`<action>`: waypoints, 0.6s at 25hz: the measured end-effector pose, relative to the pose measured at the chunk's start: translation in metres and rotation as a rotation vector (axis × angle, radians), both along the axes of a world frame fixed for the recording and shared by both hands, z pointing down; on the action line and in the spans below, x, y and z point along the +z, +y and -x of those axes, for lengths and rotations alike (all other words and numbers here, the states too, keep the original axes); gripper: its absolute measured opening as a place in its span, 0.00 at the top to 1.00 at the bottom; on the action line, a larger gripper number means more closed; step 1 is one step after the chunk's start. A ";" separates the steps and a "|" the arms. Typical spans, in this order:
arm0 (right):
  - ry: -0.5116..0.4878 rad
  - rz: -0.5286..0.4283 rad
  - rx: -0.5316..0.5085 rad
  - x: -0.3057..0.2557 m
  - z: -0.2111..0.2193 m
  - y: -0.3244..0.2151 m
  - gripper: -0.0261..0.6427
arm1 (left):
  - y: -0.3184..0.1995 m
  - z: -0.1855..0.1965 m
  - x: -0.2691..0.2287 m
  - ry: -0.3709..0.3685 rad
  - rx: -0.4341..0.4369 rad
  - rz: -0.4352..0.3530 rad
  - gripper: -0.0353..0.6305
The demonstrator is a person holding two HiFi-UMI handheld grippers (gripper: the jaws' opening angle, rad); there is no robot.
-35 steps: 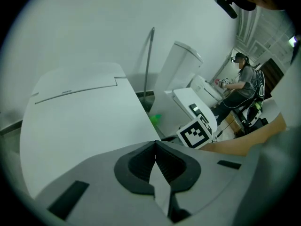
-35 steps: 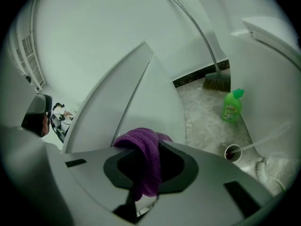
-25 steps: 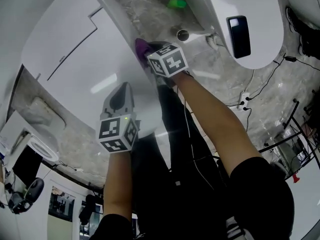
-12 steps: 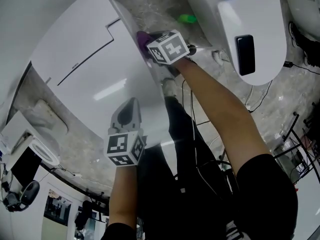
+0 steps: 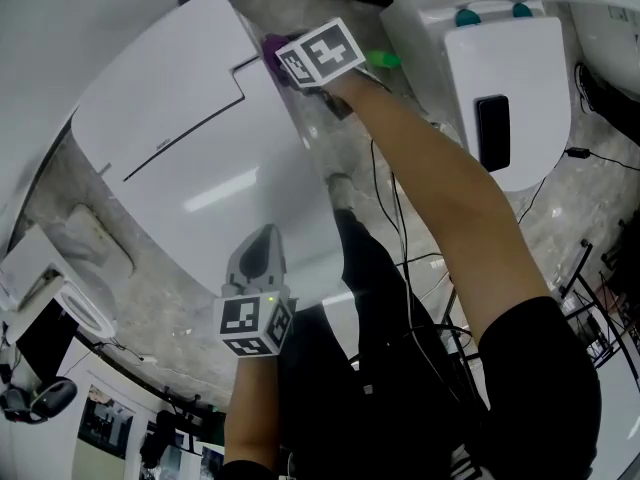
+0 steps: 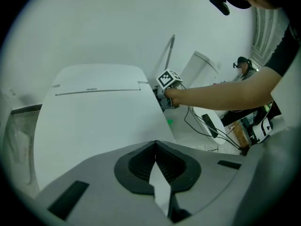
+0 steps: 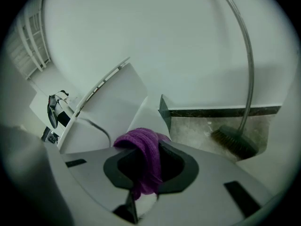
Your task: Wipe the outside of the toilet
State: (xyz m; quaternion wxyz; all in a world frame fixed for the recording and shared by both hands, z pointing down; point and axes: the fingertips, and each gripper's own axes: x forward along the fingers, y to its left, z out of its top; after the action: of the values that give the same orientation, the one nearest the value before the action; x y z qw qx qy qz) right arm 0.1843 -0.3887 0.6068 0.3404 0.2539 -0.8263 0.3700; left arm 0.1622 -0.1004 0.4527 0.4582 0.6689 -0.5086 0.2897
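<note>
The left tongs (image 5: pixel 262 236) hang idle, jaws pressed together on nothing, their tips over the near front of the toilet (image 5: pixel 170 148) lid. Against the lid they have shifted little in the last second. Ahead of them and to their right, the right tongs (image 5: pixel 282 56) pinch a purple cloth (image 5: pixel 270 44), its fold bunched between the jaws and trailing out below them. This pair has slid away from the person along the toilet's right-hand edge. A second ago the cloth lay about halfway along that edge, and now it sits at the rear corner, where the lid meets the back section. I judge this stroke along the side is at its end, so the next pass needs a fresh strip, lower on the shell or across the back. Beyond the right tongs a brush (image 7: pixel 235 142) rests on the floor, and to their right stands a second toilet (image 5: pixel 505 88)
</note>
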 end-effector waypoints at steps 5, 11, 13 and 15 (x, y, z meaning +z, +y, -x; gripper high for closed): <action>-0.008 -0.164 -0.159 -0.021 0.020 -0.041 0.86 | 0.010 0.008 0.005 0.005 -0.028 0.014 0.94; -0.018 -0.254 -0.165 -0.039 0.042 -0.087 0.86 | 0.011 0.009 -0.008 0.019 -0.033 -0.036 0.94; 0.001 -0.249 -0.147 -0.036 0.045 -0.096 0.86 | 0.017 0.009 -0.008 0.029 -0.044 -0.031 0.94; 0.009 -0.236 -0.130 -0.031 0.046 -0.099 0.86 | 0.026 0.006 -0.004 0.048 -0.050 -0.013 0.94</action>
State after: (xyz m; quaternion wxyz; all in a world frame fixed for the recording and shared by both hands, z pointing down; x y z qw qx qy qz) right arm 0.1383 -0.4878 0.5754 0.3352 0.2397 -0.8773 0.2460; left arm 0.1566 -0.0745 0.4486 0.4731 0.6655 -0.5161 0.2586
